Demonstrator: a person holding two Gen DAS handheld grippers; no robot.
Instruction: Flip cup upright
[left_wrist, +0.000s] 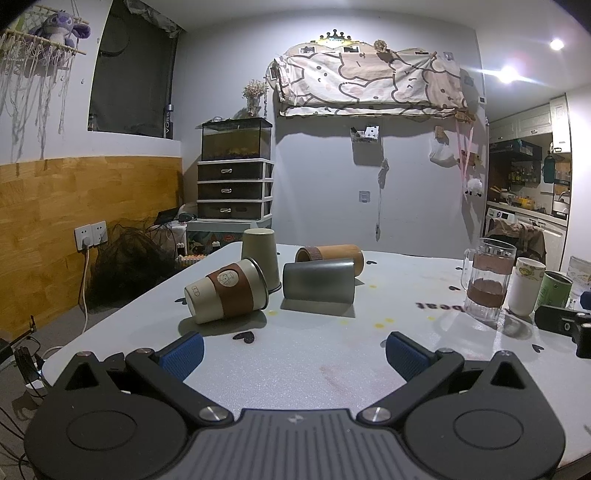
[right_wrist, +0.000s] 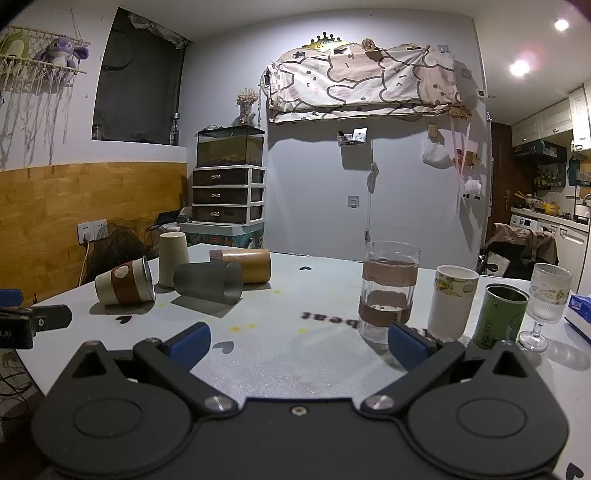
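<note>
Approach step: both the left gripper (left_wrist: 293, 350) and right gripper (right_wrist: 299, 341) hover with jaws wide, empty; next, probably close on the sleeved cup (left_wrist: 226, 291) lying at eleven o'clock.

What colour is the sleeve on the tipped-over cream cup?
Brown sleeve with a round pale sticker; clearest in the left wrist view.

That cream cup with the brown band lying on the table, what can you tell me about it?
The cream cup lies on its side on the pale table, nearest the left tongs, which are open and not touching it. A brown sleeve, leather-like, wraps its middle and carries a round pale sticker. Its metal-looking rim faces right, close beside the upside-down beige cup; whether they touch is unclear. Its closed base, with a small printed mark, faces left.
</note>
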